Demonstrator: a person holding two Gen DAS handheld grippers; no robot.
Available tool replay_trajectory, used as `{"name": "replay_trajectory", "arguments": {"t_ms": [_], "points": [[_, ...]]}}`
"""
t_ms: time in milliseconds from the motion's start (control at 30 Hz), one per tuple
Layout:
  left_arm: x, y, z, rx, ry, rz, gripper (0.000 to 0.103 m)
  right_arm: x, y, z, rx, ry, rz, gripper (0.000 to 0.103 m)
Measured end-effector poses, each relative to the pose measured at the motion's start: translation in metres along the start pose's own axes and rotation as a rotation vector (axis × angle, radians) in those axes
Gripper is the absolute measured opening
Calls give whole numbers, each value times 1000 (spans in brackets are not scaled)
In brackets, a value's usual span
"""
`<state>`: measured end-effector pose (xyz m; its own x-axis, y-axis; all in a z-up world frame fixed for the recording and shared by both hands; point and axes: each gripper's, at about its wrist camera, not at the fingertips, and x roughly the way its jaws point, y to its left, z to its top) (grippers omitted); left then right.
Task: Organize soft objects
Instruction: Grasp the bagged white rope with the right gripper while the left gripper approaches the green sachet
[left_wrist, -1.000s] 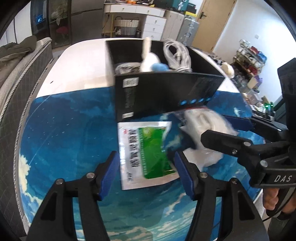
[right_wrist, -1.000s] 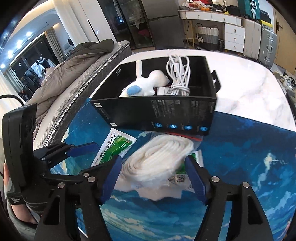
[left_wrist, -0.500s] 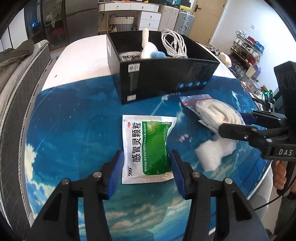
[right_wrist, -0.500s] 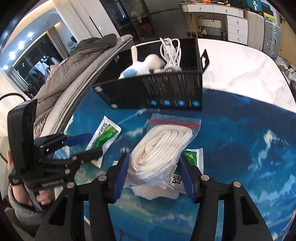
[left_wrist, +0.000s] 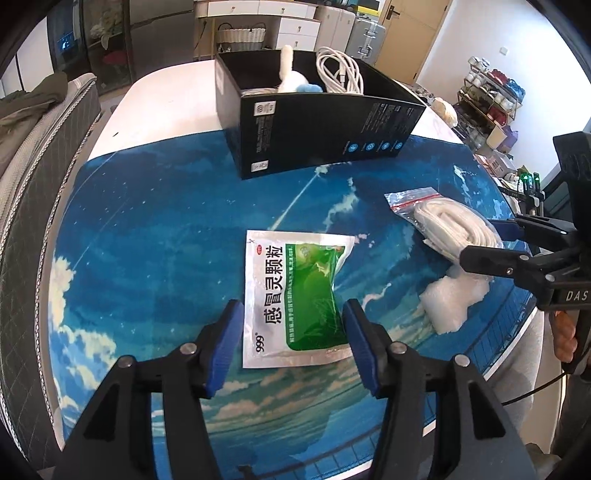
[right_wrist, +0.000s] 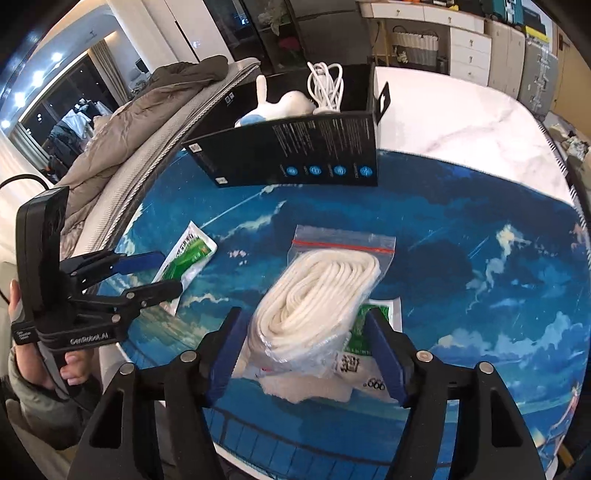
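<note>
Both jaws gape: green sachet (left_wrist: 295, 295) between left, rope bag (right_wrist: 317, 306) between right.

white drawers (left_wrist: 291, 26) | wooden door (left_wrist: 417, 37) | grey mattress (right_wrist: 147, 147)

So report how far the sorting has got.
Done: the plush toy and white cable sit in the black box. In hand: nothing; the left gripper straddles the green sachet and the right gripper straddles the bagged rope, jaws open. Left: both, plus a second sachet and white wad.
</note>
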<state>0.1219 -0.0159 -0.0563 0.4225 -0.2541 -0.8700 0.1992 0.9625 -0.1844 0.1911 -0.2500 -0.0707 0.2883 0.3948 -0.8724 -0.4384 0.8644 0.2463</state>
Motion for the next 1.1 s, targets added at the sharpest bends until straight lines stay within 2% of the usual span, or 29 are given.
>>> {"name": "replay_trajectory", "arguments": {"t_ms": [100, 200, 433, 567, 700, 867, 900, 1000, 1100], "points": [[4, -5, 4, 15, -4, 5, 55, 2, 6, 4, -34, 3, -28, 78], [6, -9, 7, 35, -7, 24, 53, 12, 12, 8, -50, 19, -40, 78], [5, 4, 9, -1, -28, 20, 53, 28, 55, 17, -165, 48, 25, 78], [1, 20, 7, -36, -32, 39, 53, 39, 52, 23, -123, 84, 11, 78], [-3, 28, 3, -58, -40, 39, 53, 44, 43, 35, -43, 70, 29, 78], [-1, 27, 6, -53, -41, 45, 53, 59, 60, 52, -84, 56, -33, 78], [-1, 27, 6, -59, -43, 43, 53, 62, 62, 52, -98, 65, -40, 75], [0, 28, 6, -58, -45, 41, 54, 61, 74, 47, -195, 57, -129, 42], [0, 29, 7, -65, -50, 44, 57, 54, 73, 41, -202, 76, -93, 36]]}}
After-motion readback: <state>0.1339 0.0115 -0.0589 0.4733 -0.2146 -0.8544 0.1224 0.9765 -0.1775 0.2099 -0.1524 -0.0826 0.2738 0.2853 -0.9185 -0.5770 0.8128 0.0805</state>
